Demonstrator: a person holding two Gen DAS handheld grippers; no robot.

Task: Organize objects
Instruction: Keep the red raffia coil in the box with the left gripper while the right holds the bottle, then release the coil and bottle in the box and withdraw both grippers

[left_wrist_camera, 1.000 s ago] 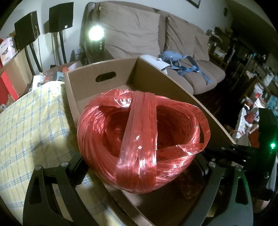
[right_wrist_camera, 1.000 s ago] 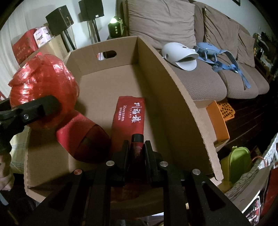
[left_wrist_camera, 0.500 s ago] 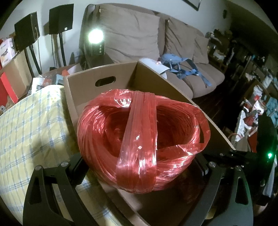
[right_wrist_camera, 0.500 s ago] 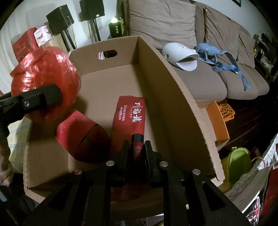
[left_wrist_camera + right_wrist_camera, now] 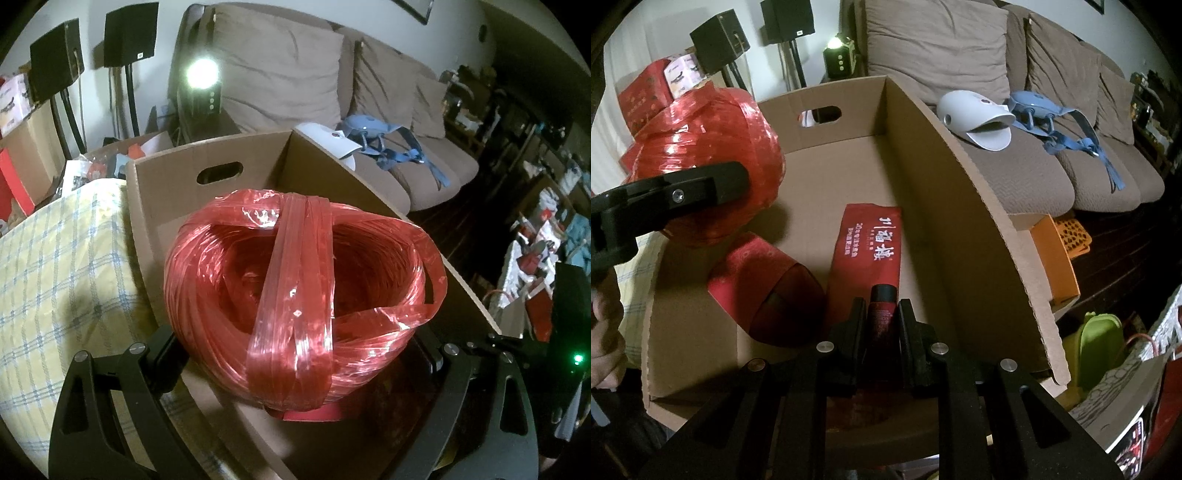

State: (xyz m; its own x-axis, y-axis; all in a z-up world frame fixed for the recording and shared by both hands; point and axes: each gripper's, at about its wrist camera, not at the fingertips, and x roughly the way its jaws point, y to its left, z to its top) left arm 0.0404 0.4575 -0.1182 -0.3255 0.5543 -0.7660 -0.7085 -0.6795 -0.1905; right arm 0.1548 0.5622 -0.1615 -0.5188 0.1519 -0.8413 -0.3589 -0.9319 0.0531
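Left gripper [image 5: 295, 369] clamps red twine ball [image 5: 295, 295] above box's left wall [image 5: 155, 236], floor beyond bare.

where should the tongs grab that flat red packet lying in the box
Take the red packet across its narrow width, coming straight down from above with one finger on each long edge. It lies flat on the cardboard box floor, the rolled red paper close on its left.
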